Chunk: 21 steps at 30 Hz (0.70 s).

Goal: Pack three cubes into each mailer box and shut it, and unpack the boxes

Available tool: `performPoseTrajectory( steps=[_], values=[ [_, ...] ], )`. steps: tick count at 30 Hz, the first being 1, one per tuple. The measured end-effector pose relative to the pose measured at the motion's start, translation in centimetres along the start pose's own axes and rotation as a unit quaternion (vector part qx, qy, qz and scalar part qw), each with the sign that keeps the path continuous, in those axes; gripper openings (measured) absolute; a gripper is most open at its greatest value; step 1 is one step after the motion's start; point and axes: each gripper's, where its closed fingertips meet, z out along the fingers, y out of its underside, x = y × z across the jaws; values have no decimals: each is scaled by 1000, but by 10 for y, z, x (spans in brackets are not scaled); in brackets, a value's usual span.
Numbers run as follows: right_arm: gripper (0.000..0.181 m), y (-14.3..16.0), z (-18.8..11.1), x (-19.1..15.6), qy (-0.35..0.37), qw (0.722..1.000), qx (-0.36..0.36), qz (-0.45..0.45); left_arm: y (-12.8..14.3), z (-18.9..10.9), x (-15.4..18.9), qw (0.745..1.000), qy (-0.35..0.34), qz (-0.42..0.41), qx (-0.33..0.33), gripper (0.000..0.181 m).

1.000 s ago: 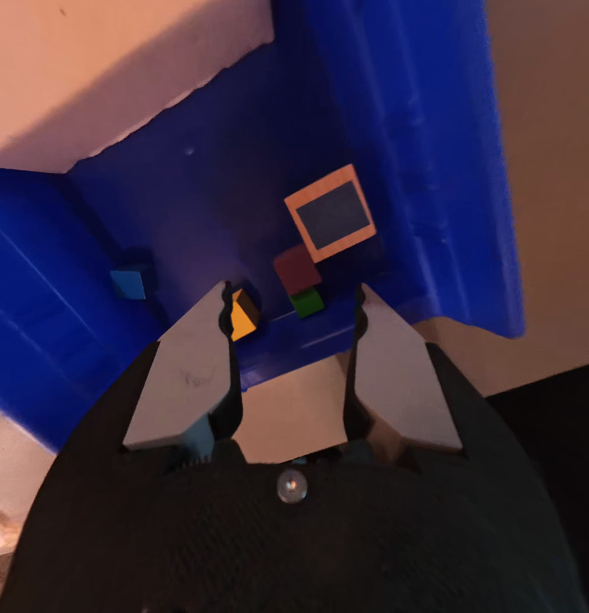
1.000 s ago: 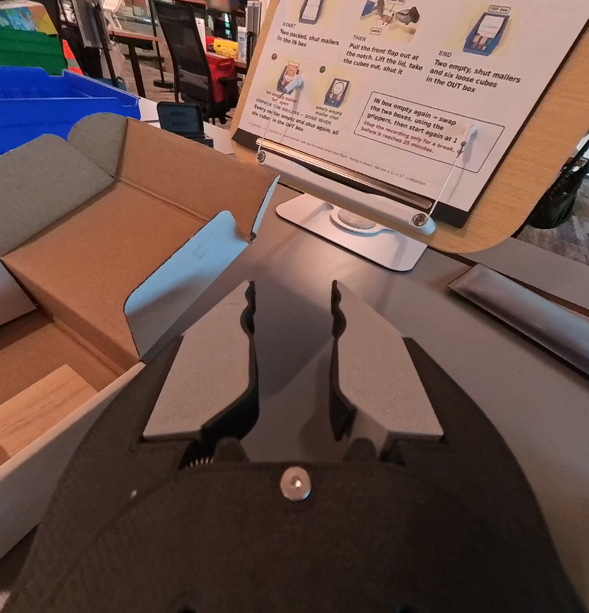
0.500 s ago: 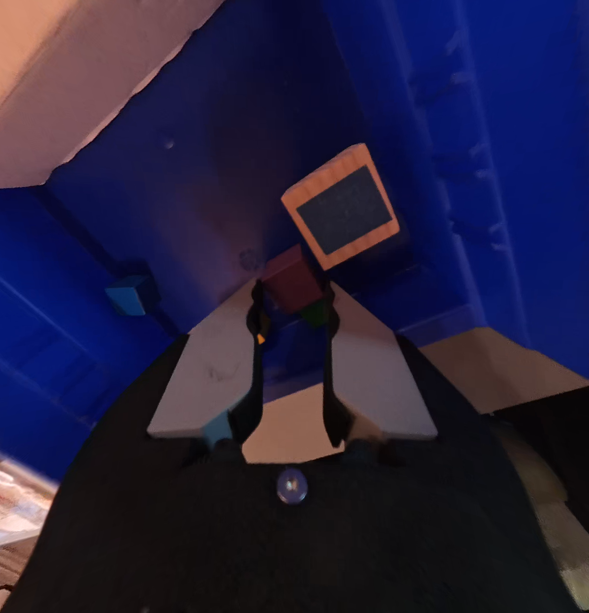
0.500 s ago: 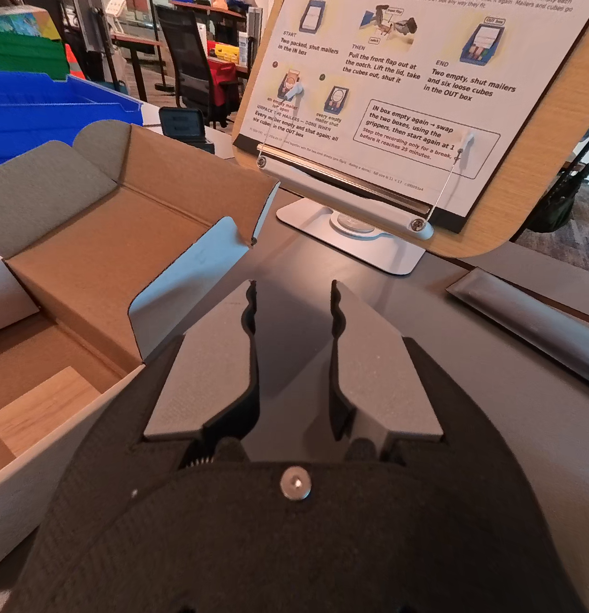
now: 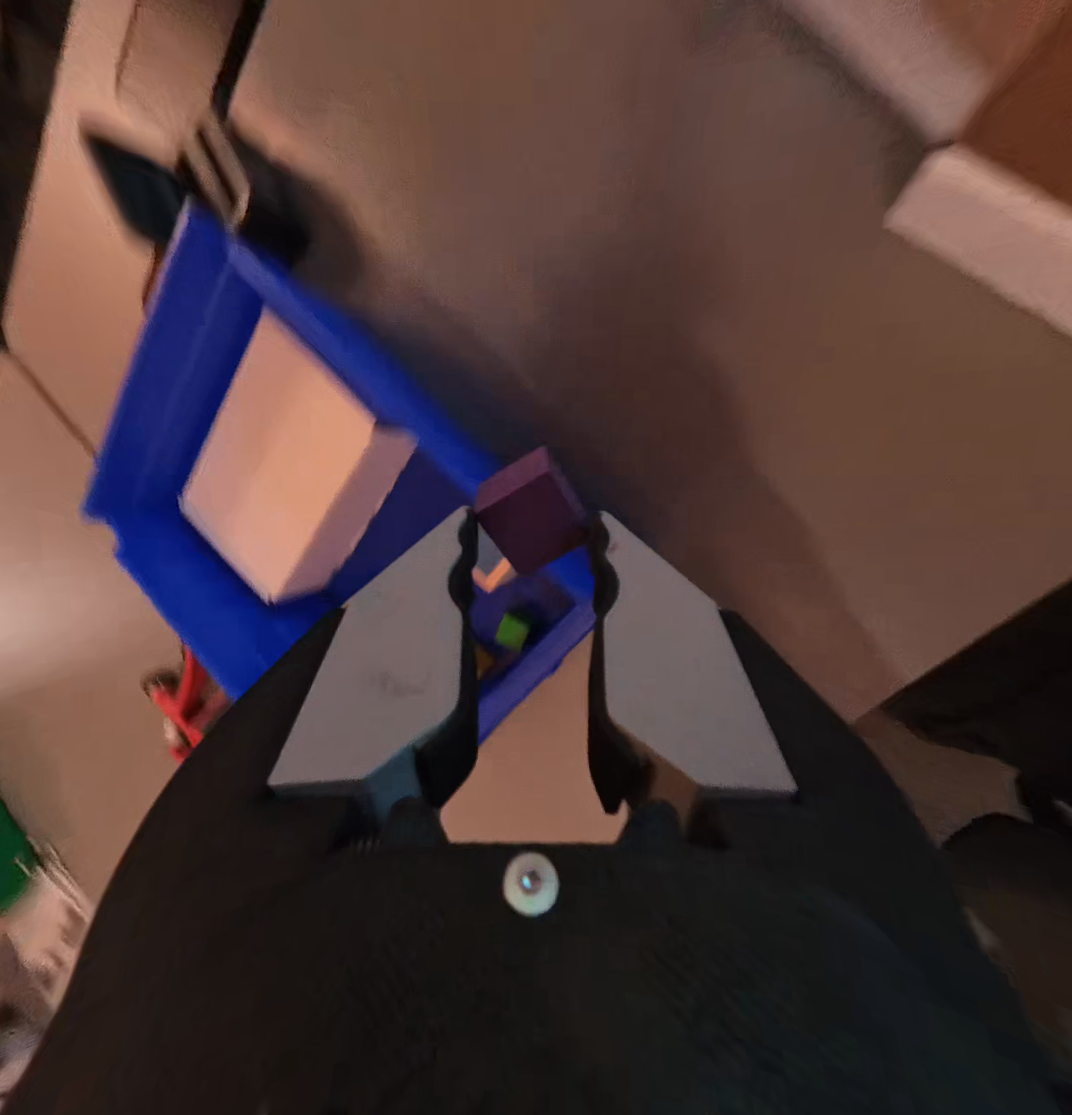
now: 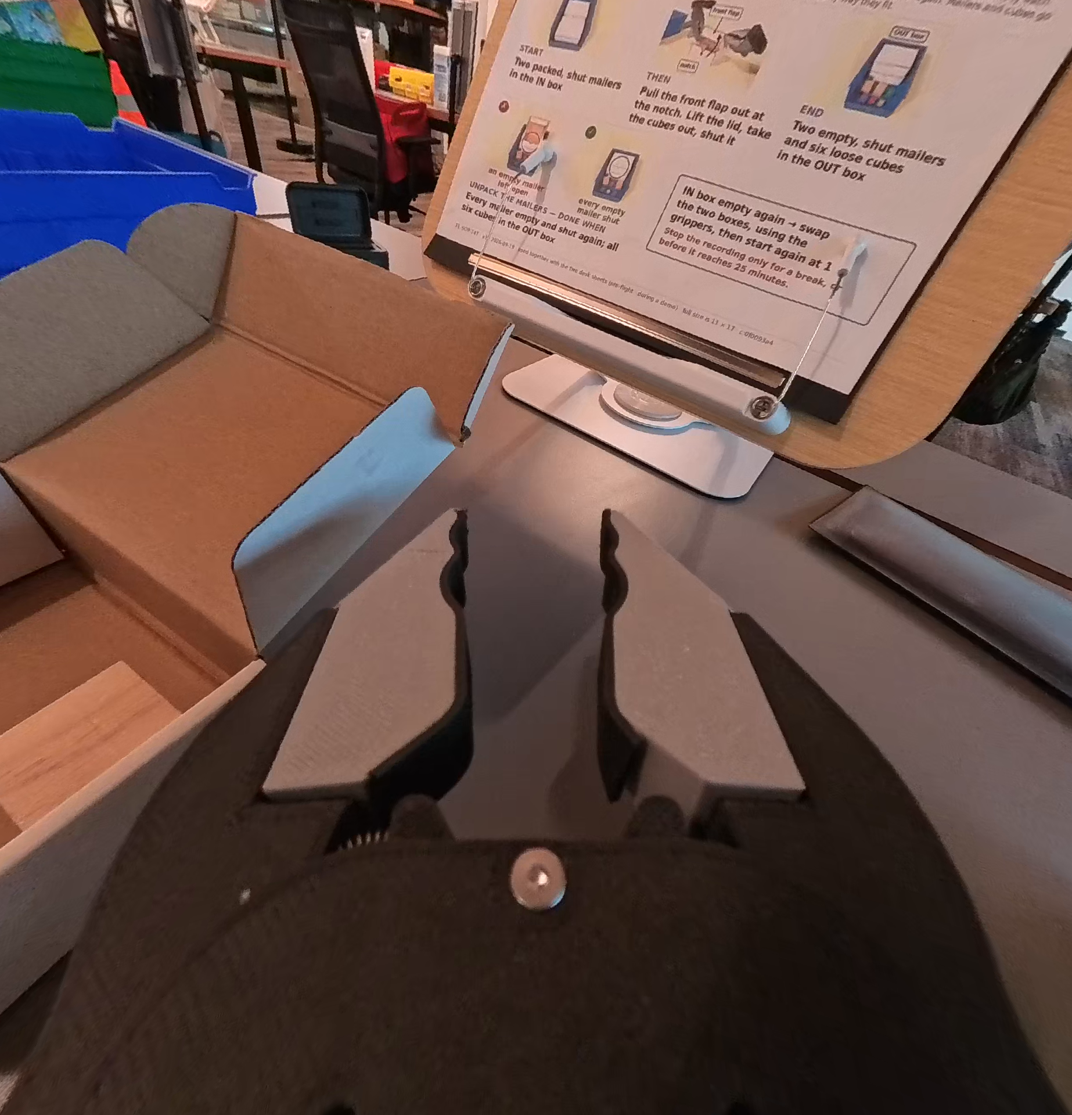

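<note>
My left gripper (image 5: 530, 525) is shut on a dark purple cube (image 5: 530, 510) and holds it high above a blue bin (image 5: 177, 434). A shut pale mailer box (image 5: 292, 476) lies in that bin. A green cube (image 5: 512, 630) and an orange cube (image 5: 484, 660) show on the bin floor between my fingers. The view is blurred. My right gripper (image 6: 530, 534) is open and empty over the dark table, just right of an open cardboard mailer box (image 6: 177, 482). A light wooden cube (image 6: 69, 742) sits inside that box.
A document stand with an instruction sheet (image 6: 732, 199) stands behind my right gripper. A grey bar (image 6: 956, 579) lies on the table at the right. A blue bin (image 6: 87, 181) and a green bin (image 6: 39, 78) stand behind the open mailer. Red cord (image 5: 186, 706) lies left of the bin. Some 40 cm of space lies between my two pairs of fingers. About 30 cm separates my right fingertips from the grey bar (image 6: 956, 579).
My left gripper closed on the dark purple cube in the blue bin and lifted it high above the bin. My right gripper has barely moved.
</note>
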Motion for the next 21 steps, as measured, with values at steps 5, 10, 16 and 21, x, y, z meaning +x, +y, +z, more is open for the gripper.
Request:
performPoseTrajectory(
  steps=[5, 10, 16, 21],
  values=[
    [41, -1, -1, 2, 4, 1000, 2, -1, -88, -11, 104, 976, 45, 198, 83, 36],
    [41, -2, -3, 5, 7, 1000, 7, 8, -119, 34, 184, 953, 109, 283, 30, 36],
    [41, -3, -4, 3, 4, 1000, 9, 4, -129, 89, 223, 931, 172, 320, -40, 36],
    [41, -4, -2, 1, 1, 1000, 9, -2, -136, 114, 242, 922, 185, 335, -62, 36]
  ],
)
